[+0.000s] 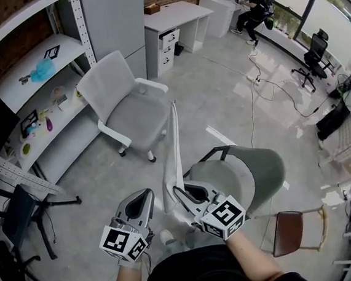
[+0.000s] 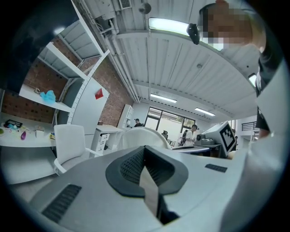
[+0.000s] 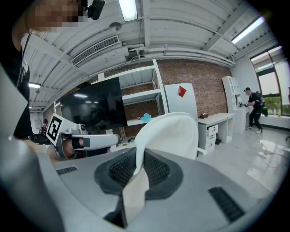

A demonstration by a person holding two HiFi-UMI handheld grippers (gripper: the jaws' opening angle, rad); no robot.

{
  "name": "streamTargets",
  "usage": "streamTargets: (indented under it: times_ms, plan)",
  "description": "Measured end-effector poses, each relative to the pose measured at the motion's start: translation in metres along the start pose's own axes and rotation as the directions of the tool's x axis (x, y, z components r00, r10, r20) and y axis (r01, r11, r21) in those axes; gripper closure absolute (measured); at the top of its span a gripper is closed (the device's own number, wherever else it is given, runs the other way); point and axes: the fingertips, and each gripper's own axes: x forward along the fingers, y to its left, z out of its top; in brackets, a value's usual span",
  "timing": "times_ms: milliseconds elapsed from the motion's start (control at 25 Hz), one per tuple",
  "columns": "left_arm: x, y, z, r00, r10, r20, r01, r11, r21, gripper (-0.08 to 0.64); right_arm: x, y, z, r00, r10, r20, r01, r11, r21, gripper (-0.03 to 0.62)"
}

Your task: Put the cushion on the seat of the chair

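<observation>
Thin, floppy cream-white cushion (image 1: 172,152), upright & edge-on at frame centre, betw. grey office chair (image 1: 132,110) and green chair (image 1: 253,172). Near edge pinched in right tongs (image 1: 182,195); left tongs (image 1: 146,198) pressed together, empty, just left of it.

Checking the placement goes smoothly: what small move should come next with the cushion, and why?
Probably carry the cushion forward toward the white office chair. The right gripper pinches it by one edge, so it rises from the jaws, short of that chair's bare seat; the left gripper is shut and empty beside it.
</observation>
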Motion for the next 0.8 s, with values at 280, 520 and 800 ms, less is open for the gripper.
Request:
streamTargets:
  times_ms: [280, 520, 800]
  plan:
    - [0.035, -0.023, -0.004, 0.999, -0.047, -0.023, 0.047, 0.999, 0.013, 0.549, -0.02, -0.03, -0.008, 1.0, -0.022, -0.015, 0.022, 1.0, 0.004, 0.538]
    - [0.064, -0.049, -0.014, 0.994, -0.092, -0.055, 0.093, 0.995, 0.018, 0.549, -0.042, -0.057, -0.019, 0.998, -0.056, -0.027, 0.056, 0.998, 0.03, 0.538]
    - [0.091, -0.069, -0.035, 0.986, -0.129, -0.109, 0.131, 0.991, 0.007, 0.549, -0.063, -0.084, -0.043, 0.994, -0.095, -0.056, 0.099, 0.992, 0.081, 0.538]
